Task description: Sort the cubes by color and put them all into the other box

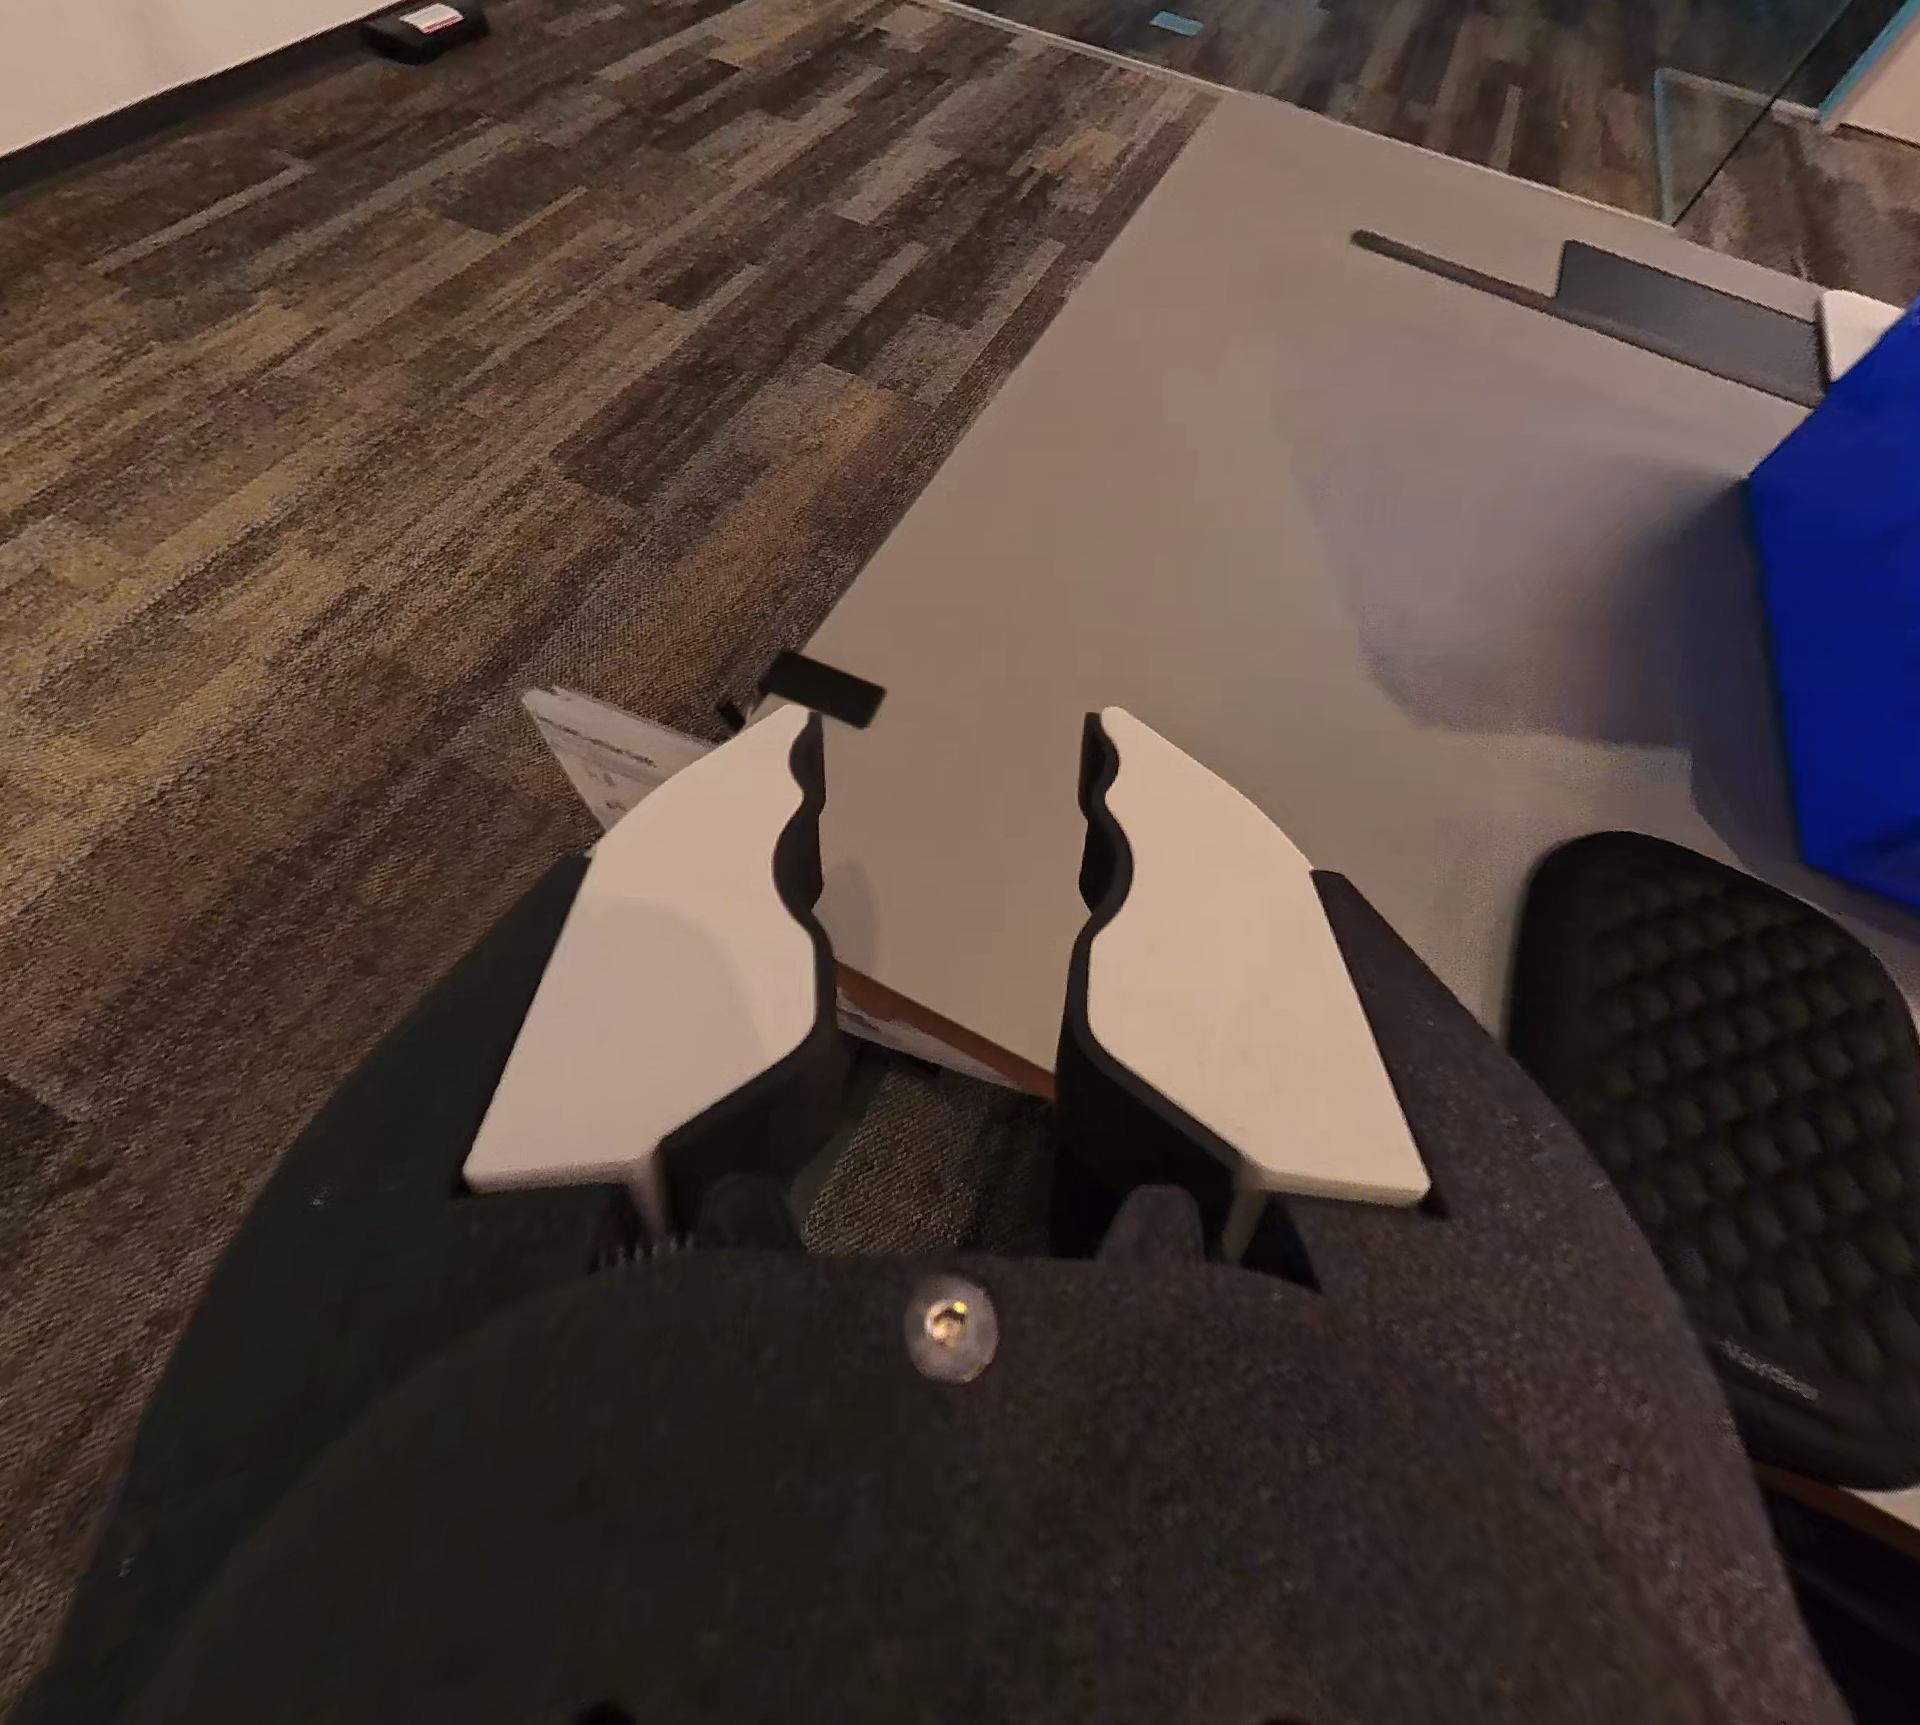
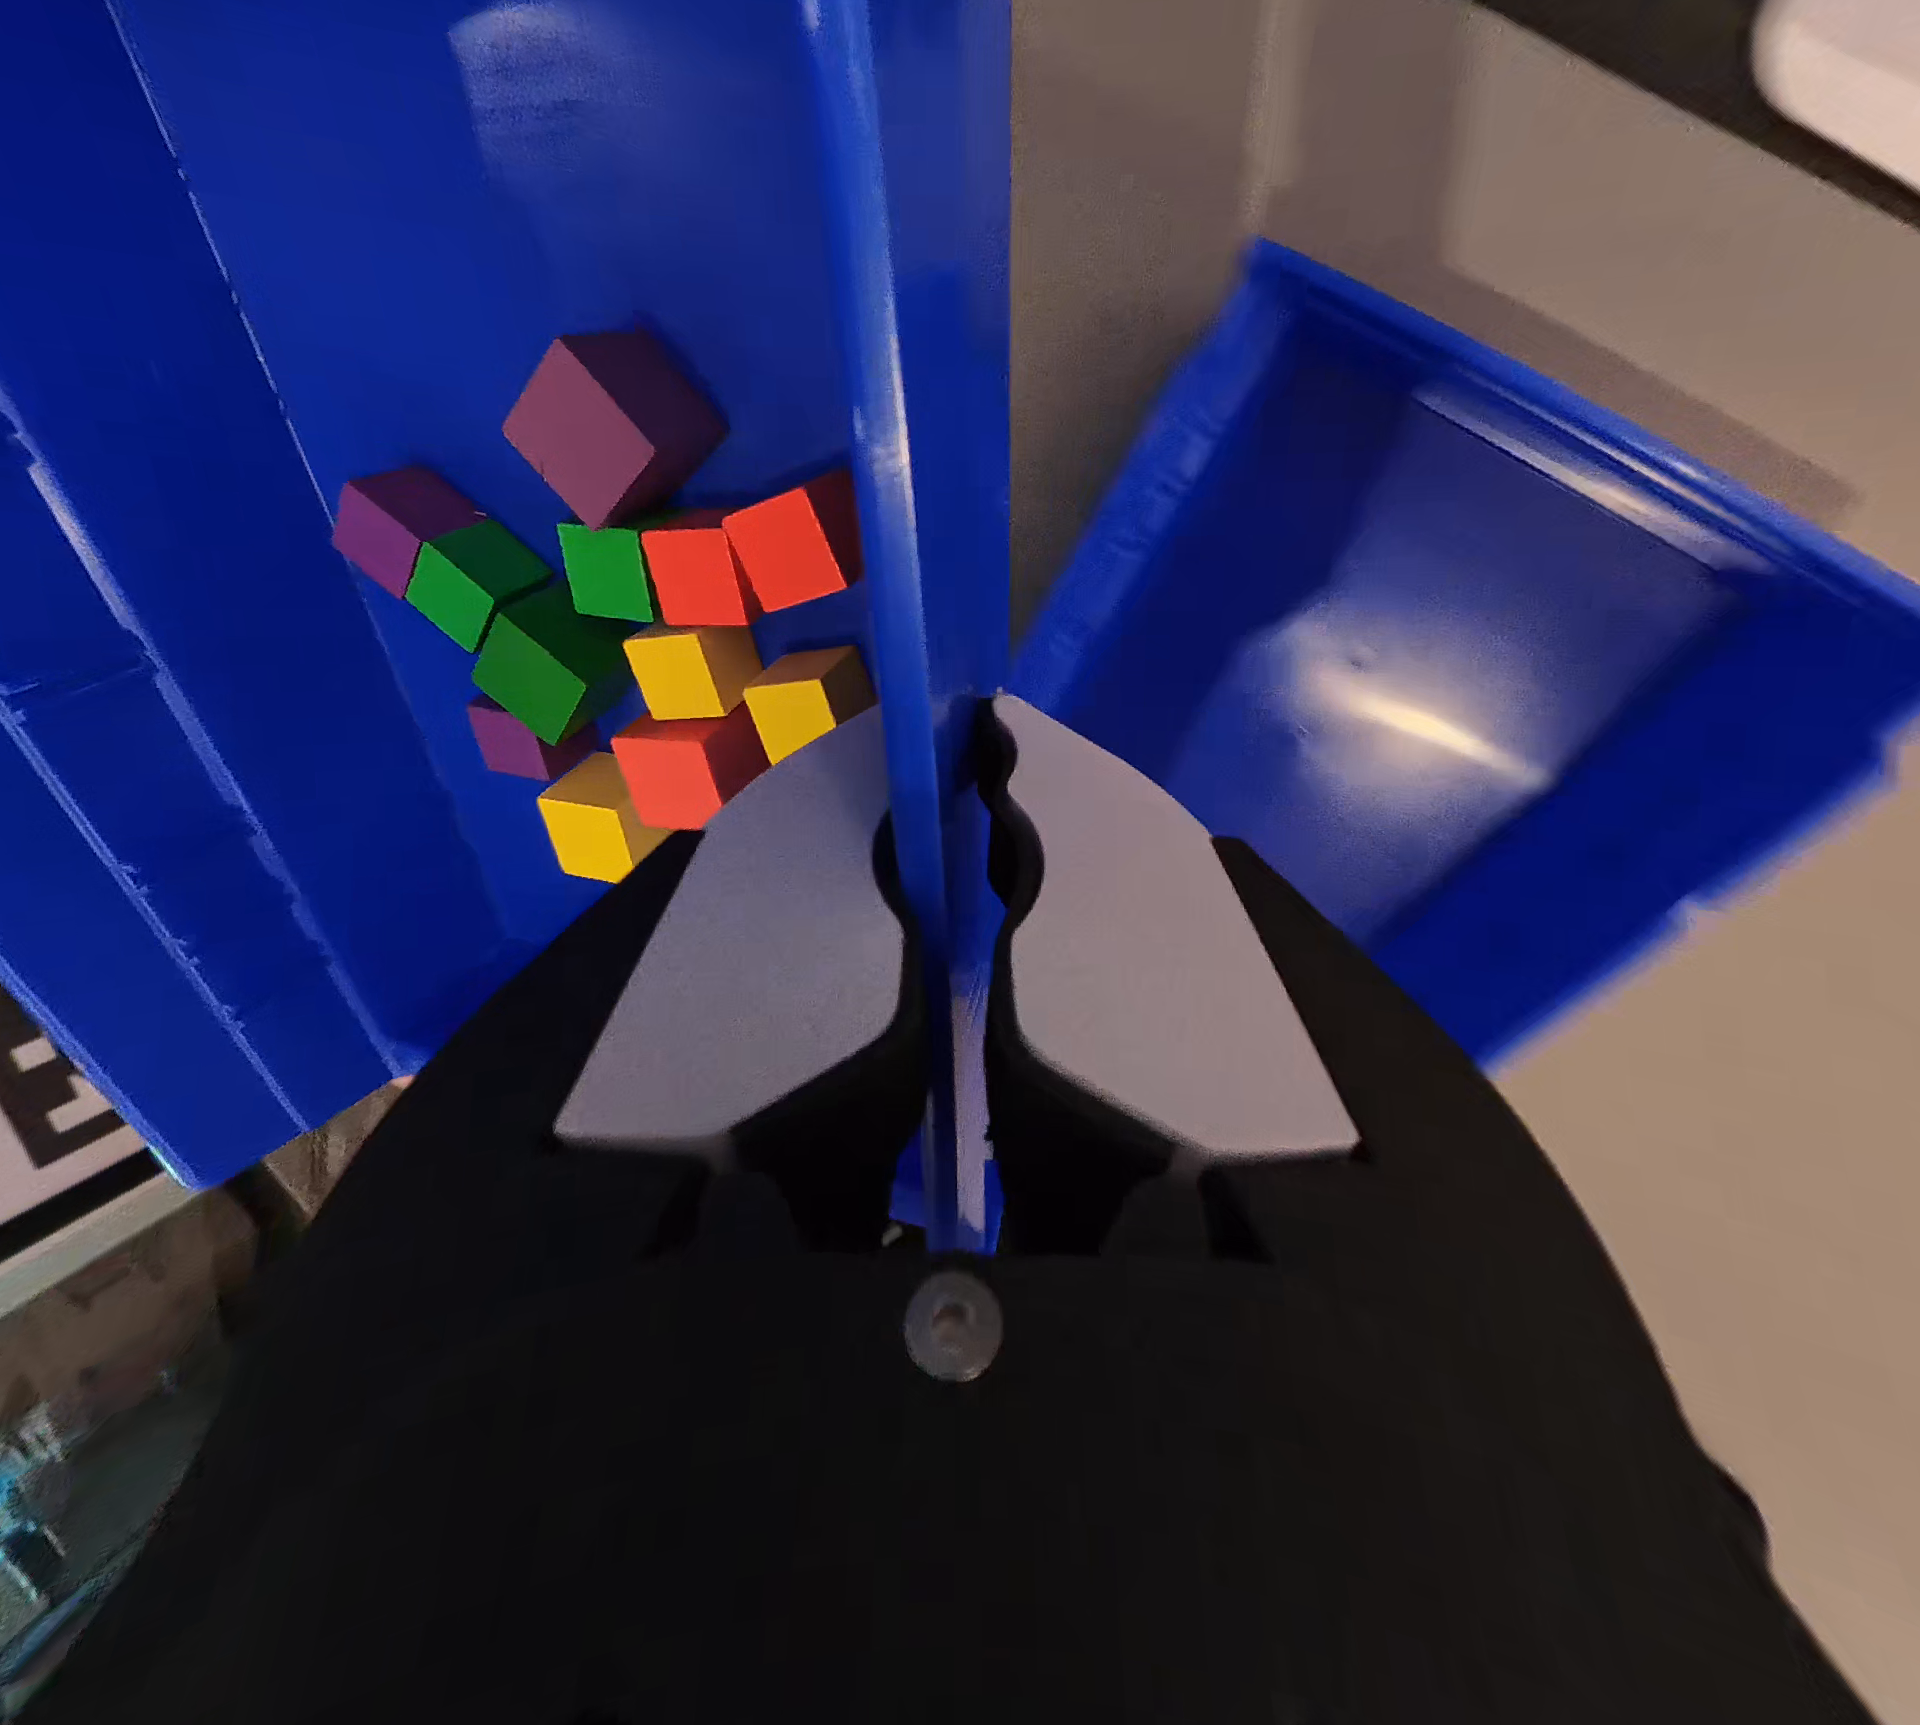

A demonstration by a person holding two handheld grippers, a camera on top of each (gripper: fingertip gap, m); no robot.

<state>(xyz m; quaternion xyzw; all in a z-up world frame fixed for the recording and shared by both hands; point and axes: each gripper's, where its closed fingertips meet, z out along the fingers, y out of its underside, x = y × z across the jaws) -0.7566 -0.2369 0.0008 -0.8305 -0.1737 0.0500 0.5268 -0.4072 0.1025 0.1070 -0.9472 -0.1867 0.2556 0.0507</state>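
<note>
Right gripper [image 2: 951, 740], jaws clamped on the wall of the blue box [image 2: 312, 241] holding mixed cubes [image 2: 644, 626] at left-centre, empty box [image 2: 1455, 688] at right; left gripper [image 1: 951, 730], jaws apart, empty above the desk [image 1: 1195, 428].

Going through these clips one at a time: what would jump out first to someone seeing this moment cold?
First, the heap of coloured cubes, purple, green, red and yellow, lying in the big blue box whose wall the right tongs are shut on. Just right of it sits a second blue box, empty as far as the view shows. The left tongs are open over the bare grey table, holding nothing.
</note>
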